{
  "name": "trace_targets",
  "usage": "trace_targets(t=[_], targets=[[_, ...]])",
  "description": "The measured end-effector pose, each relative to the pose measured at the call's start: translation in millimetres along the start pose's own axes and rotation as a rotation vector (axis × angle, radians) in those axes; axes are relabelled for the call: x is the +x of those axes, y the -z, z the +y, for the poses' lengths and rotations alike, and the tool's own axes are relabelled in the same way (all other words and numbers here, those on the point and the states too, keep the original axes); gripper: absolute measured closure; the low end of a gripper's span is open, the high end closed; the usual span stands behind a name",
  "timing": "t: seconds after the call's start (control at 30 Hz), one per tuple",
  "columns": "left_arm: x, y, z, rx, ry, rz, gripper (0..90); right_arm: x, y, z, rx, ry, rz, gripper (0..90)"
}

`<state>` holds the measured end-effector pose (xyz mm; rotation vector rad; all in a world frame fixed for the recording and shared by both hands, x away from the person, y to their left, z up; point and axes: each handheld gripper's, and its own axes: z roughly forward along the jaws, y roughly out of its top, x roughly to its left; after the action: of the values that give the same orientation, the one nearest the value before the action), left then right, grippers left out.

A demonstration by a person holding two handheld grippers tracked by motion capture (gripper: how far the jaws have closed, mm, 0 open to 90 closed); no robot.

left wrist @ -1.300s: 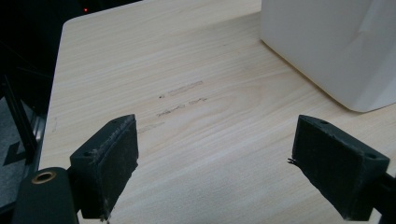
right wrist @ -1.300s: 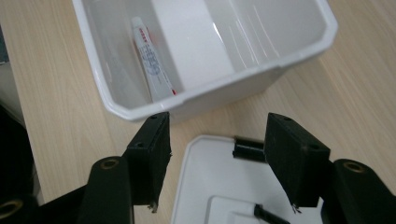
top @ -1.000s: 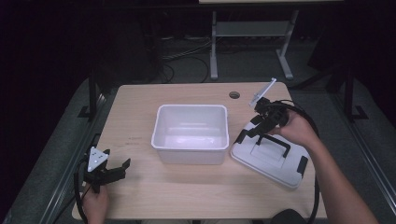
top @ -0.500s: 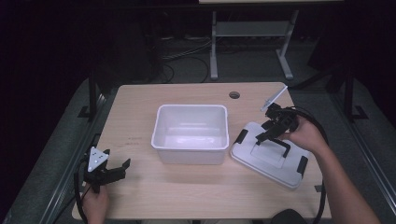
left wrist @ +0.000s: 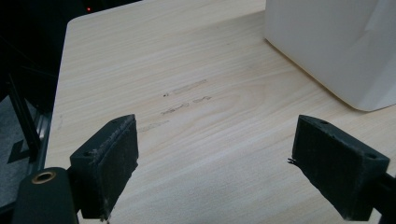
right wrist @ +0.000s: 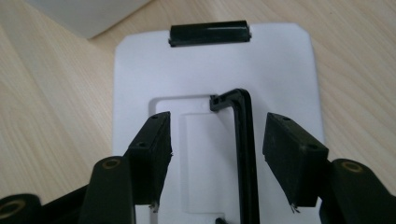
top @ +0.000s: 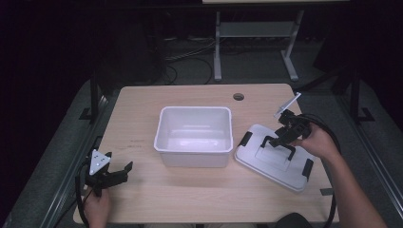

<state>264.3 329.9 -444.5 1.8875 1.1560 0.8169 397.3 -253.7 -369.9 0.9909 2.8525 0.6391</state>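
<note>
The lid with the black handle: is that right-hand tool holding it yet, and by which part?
Nothing is held yet. The right gripper has open jaws straddling the lid's black handle without pressing it.

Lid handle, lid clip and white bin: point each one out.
lid handle (right wrist: 245,154), right gripper view, on its long black bar.
lid clip (right wrist: 208,33), right gripper view, middle of the black latch.
white bin (top: 194,158), high view, on its near outer wall.
</note>
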Motion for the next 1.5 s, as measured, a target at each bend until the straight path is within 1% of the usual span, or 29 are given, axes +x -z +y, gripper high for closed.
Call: trace_targets(t=[0.17,0.27,0.33,0.4,0.47,0.53,0.57,0.67,0.73,0.77,0.8,0.87,0.9,0.97,1.07,1.1,1.27,1.37,1.4,1.43,1.5], targets=[[0.2,-0.1,0.0,0.003,-0.002,0.0,13.7,-3.3,-5.0,-6.7,0.005,-0.01,0.004,43.7],[0.1,-0.1,0.0,0.003,-0.003,0.001,13.7,-8.5,-8.1,-12.6,0.005,-0.034,0.007,46.0],[0.2,-0.1,0.0,0.003,-0.002,0.0,13.7,-9.3,-8.5,-13.3,0.005,-0.036,0.009,46.5],[0.1,-0.4,0.1,0.004,-0.003,0.001,13.7,-10.9,-10.2,-15.4,0.006,-0.036,0.01,50.1],[0.1,-0.5,0.1,0.004,-0.004,0.001,13.7,-12.4,-11.8,-16.9,0.003,-0.039,0.021,52.7],[0.1,-0.4,0.1,0.004,-0.004,0.0,13.7,-12.7,-13.0,-17.6,0.006,-0.038,0.022,53.7],[0.2,-0.2,0.0,0.004,-0.004,0.001,13.7,-13.3,-15.3,-19.1,0.011,-0.043,0.027,56.6],[0.4,-0.1,-0.1,0.005,-0.005,0.0,13.7,-13.4,-17.6,-20.5,0.016,-0.042,0.027,58.5],[0.4,0.0,-0.1,0.006,-0.005,0.0,13.7,-13.5,-19.4,-21.9,0.018,-0.044,0.034,61.3],[0.3,-0.1,0.0,0.005,-0.004,0.0,13.7,-13.5,-19.9,-23.0,0.018,-0.037,0.027,64.1],[0.2,-0.2,0.0,0.005,-0.004,0.0,13.7,-13.5,-19.9,-23.0,0.018,-0.037,0.027,64.1],[-0.5,-1.0,0.0,0.004,-0.003,0.001,13.7,-13.3,-19.3,-24.2,0.016,-0.035,0.032,70.4],[-0.5,-1.0,0.0,0.004,-0.003,0.001,13.7,-13.3,-19.3,-24.2,0.016,-0.035,0.032,70.4],[-0.7,-1.4,0.1,0.004,-0.003,-0.002,13.7,-12.7,-18.1,-24.5,0.014,-0.028,0.035,74.8],[-0.9,-1.4,0.1,0.004,-0.003,-0.001,13.7,-12.3,-18.6,-24.6,0.015,-0.024,0.04,76.8],[-0.7,-1.3,0.0,0.004,-0.002,-0.002,13.7,-10.6,-19.1,-24.6,0.018,-0.01,0.032,80.0],[-0.1,-1.2,-0.2,0.004,0.0,-0.002,13.7,-9.9,-20.6,-25.1,0.02,-0.003,0.044,82.6],[-0.1,-1.6,-0.3,0.003,0.002,-0.003,13.7,-7.8,-20.2,-24.6,0.019,0.017,0.037,83.4],[-0.1,-1.6,-0.3,0.003,0.002,-0.003,13.7,-7.8,-20.2,-24.6,0.019,0.017,0.037,83.4],[0.0,-2.0,-0.4,0.004,0.003,-0.008,13.7,-6.4,-20.0,-23.9,0.024,0.032,0.032,83.9],[-0.2,-2.1,-0.4,0.003,0.002,-0.007,13.7,-5.9,-20.0,-23.5,0.026,0.032,0.034,84.0]])
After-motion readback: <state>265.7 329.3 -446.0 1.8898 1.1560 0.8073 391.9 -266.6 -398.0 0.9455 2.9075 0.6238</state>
